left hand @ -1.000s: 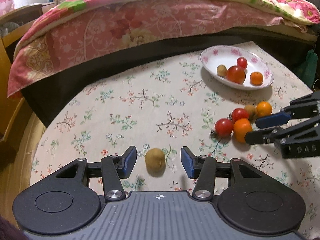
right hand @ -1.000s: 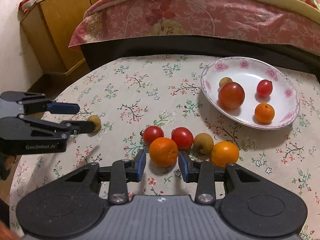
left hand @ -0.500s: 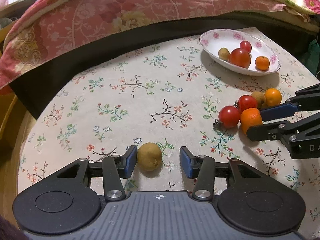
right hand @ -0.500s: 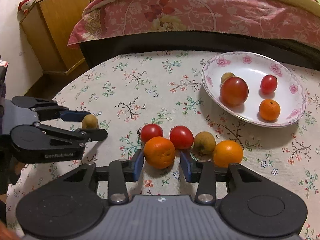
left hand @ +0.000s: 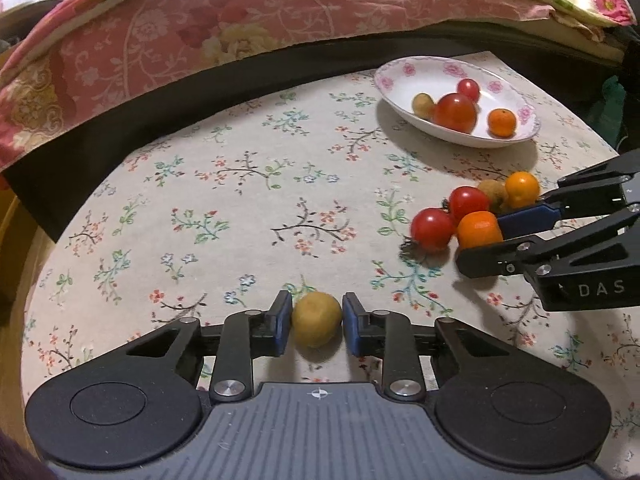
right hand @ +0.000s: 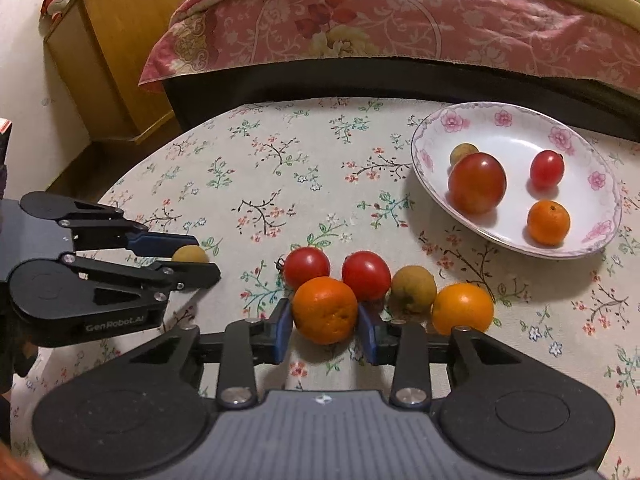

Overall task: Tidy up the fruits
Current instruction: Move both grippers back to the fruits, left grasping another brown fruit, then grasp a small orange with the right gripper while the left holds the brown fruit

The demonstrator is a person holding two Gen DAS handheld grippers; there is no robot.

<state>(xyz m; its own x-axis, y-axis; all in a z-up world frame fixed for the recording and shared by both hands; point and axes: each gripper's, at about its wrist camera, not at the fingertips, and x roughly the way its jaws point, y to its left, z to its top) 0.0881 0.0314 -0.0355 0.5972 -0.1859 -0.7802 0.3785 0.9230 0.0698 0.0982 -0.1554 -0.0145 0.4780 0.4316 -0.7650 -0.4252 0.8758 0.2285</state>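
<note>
Left wrist view: left gripper (left hand: 317,322) has closed in since a second ago, when the fingers stood wide apart around the small brown-yellow fruit (left hand: 317,319); now both blue pads sit against its sides, so I read it as gripped, though the fruit looks to be resting on the bench (left hand: 240,208), not lifted. Right wrist view shows the same on the other side: right gripper (right hand: 325,322) has narrowed onto the nearest orange (right hand: 325,310), pads touching or nearly touching both flanks, orange on the cloth at the front of the loose cluster. That cluster holds two tomatoes (right hand: 307,266) just behind the orange, another brown fruit (right hand: 413,288) and a second orange (right hand: 463,307) to the right, all touching or nearly so. Plate (right hand: 436,184) sits beyond to the right with a big tomato, a small one, an orange and a brown fruit already in it. Judgement: both grasps are basically set, next is lift and carry to the plate. Risk: lifting the right one may nudge the tomatoes behind it and roll them; round fruit could slip if the squeeze is light.
</note>
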